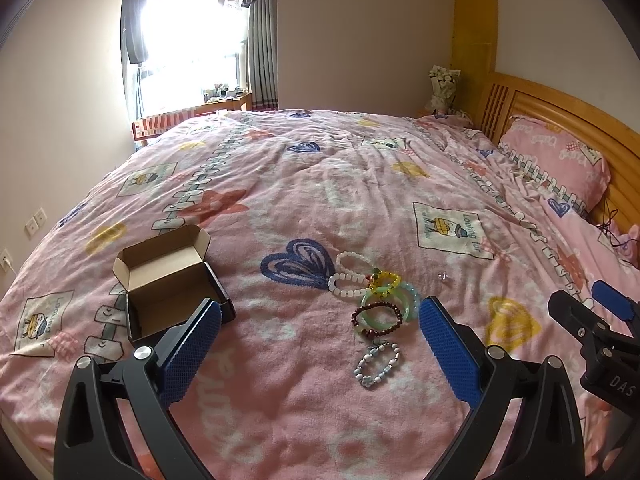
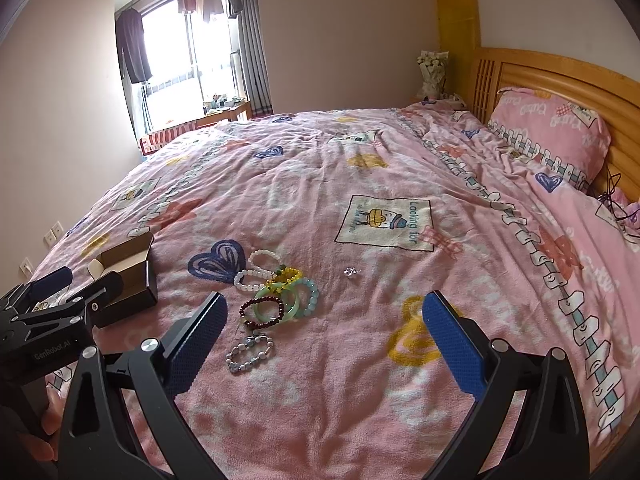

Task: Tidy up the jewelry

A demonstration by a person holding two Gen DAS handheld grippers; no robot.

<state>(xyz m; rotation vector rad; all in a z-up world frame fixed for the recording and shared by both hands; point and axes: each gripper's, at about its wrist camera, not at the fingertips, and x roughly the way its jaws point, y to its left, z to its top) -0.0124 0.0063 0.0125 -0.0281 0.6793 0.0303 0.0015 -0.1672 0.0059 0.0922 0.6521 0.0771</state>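
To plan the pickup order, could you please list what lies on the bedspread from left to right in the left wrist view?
open cardboard box → blue heart print → pile of bracelets → small clear trinket → yellow heart print

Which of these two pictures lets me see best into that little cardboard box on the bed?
The left wrist view: the cardboard box faces it with its lid up, showing a bare interior. In the right wrist view the box sits side-on, partly hidden behind the left hand-held gripper.
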